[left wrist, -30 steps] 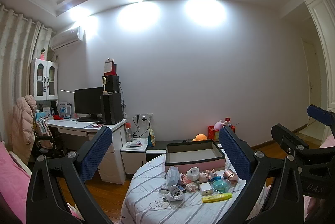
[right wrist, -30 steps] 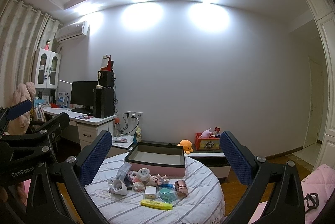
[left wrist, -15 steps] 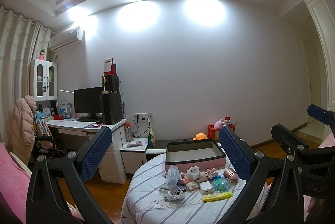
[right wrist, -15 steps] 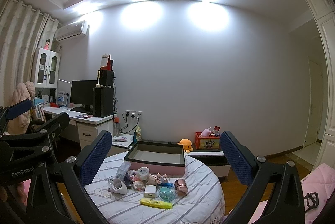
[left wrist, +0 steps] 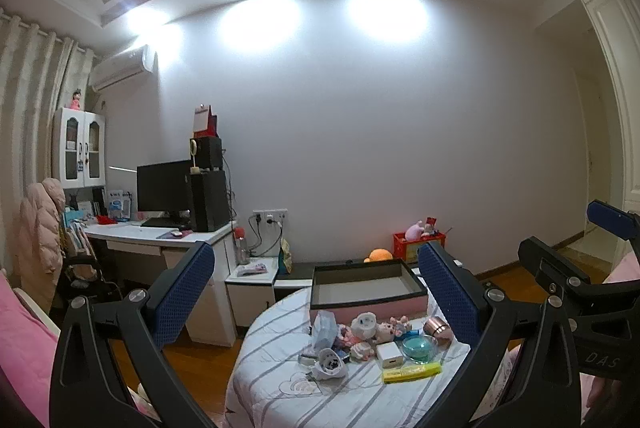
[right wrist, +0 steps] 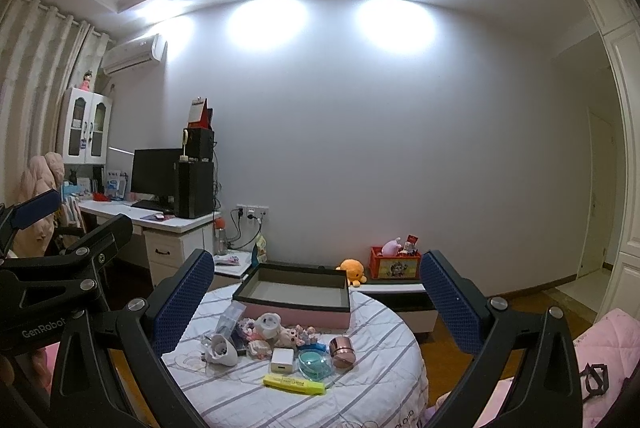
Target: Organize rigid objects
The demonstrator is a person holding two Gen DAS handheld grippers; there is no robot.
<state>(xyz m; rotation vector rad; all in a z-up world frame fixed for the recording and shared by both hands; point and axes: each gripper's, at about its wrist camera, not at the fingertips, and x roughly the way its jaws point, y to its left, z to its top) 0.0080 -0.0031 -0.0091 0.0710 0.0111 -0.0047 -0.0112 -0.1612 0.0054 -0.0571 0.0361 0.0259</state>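
Note:
A round table with a striped cloth (right wrist: 360, 400) (left wrist: 280, 392) carries an open pink box with a dark rim (right wrist: 296, 296) (left wrist: 366, 288). In front of it lie a yellow highlighter (right wrist: 294, 384) (left wrist: 412, 374), a white square charger (right wrist: 282, 360) (left wrist: 390, 355), a teal glass dish (right wrist: 315, 362) (left wrist: 419, 347), a rose metal cap (right wrist: 343, 351) (left wrist: 438, 330), a white plug adapter (right wrist: 219, 348) (left wrist: 330, 367) and small pink figurines (right wrist: 296, 336). My left gripper (left wrist: 316, 288) and right gripper (right wrist: 314, 288) are both open and empty, held well back from the table.
A desk with monitor and speaker (left wrist: 176, 199) stands at the left with a chair and pink coat (left wrist: 44, 228). A low bench with an orange plush (right wrist: 352, 270) and red toy crate (right wrist: 394, 262) runs along the wall. Wood floor surrounds the table.
Both views have shifted only slightly; the table and its objects keep their places. Both grippers stay open.

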